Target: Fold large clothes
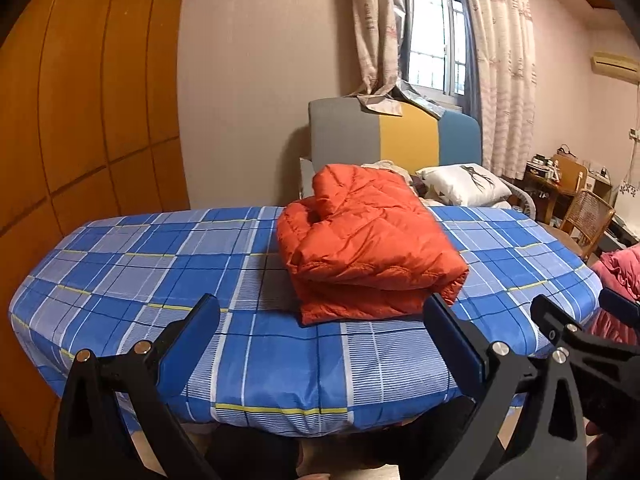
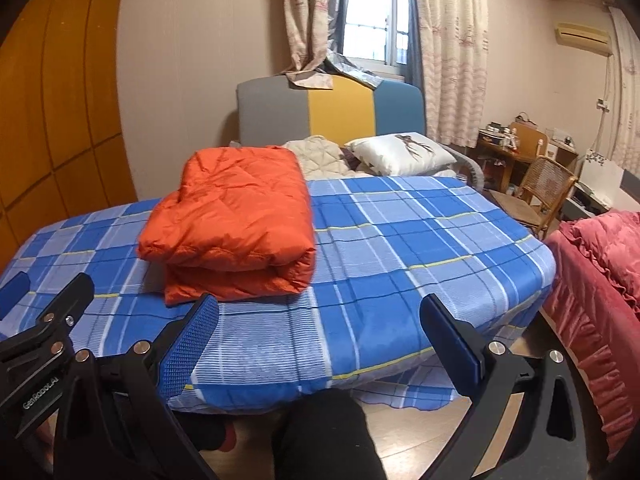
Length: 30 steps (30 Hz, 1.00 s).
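Jacket (image 1: pixel 368 240) looks done: orange quilted puffer, folded into a thick rectangular bundle, several layers stacked, lying on the bed (image 1: pixel 160 280) with its blue plaid sheet. It sits roughly mid-bed in the left wrist view, and left of centre in the right wrist view (image 2: pixel 236 220). Nothing is touching it.

Left tongs (image 1: pixel 320 328) are spread wide, empty, and hang just short of the near edge of the bundle. Right tongs (image 2: pixel 320 328) are also spread wide and empty, off to the bundle's right over bare sheet near the bed's foot. Neither grips anything.

Progress, as a judgement: folding of this piece seems finished. The bottom layer sticks out a little at the near edge and the top is puffy and uneven, with a lump at the far left corner, so a final press or tidy could be left. A pink-red padded item (image 2: pixel 600 264) lies on another surface to the right; whether it is clothing to fold next, I cannot tell.

Orientation: the long axis runs from the near edge of the bed away toward the headboard (image 1: pixel 396 136), skewed slightly, the far end leaning left. The rounded fold edge faces the cameras, with stacked layers visible there. Collar and hem cannot be told apart.
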Available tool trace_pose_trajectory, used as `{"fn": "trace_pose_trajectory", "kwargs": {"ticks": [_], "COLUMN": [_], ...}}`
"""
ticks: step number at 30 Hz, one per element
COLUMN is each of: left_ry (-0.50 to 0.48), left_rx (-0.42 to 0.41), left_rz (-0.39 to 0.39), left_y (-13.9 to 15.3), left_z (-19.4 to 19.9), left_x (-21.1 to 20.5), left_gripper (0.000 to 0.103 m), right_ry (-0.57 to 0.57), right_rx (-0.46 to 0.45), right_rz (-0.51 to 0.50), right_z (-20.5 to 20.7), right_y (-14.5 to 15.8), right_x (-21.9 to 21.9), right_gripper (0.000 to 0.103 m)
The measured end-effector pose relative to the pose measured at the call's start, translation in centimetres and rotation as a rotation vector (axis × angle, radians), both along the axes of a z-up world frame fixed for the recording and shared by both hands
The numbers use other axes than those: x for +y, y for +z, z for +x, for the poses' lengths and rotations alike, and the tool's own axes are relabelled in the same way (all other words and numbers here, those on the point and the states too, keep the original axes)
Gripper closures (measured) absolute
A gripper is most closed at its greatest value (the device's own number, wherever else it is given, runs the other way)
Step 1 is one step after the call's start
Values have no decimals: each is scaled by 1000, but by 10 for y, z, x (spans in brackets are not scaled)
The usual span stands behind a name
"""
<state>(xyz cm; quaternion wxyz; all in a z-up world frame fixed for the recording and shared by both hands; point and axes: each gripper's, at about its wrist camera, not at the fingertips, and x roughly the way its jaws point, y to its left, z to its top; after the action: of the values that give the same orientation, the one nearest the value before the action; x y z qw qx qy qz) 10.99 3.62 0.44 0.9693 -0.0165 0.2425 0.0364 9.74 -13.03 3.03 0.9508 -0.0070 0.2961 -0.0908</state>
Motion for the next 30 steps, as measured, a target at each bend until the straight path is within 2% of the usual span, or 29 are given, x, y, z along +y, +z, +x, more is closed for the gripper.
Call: {"fn": "trace_pose_trajectory", "kwargs": {"ticks": [16,30], "left_ry": [-47,-49], "left_rx": [23,42], "left_rz": [25,2], "left_y": [-3,-6], "left_z": [11,13], "left_x": [-17,-14], "left_gripper": [2,2], "right_ry": [-56,-57], "right_rx": [18,22], "right_rz": [18,26], "right_z": [0,0], "right_y": [-7,-8], "right_x": [-14,-18], "right_gripper": [3,3]}}
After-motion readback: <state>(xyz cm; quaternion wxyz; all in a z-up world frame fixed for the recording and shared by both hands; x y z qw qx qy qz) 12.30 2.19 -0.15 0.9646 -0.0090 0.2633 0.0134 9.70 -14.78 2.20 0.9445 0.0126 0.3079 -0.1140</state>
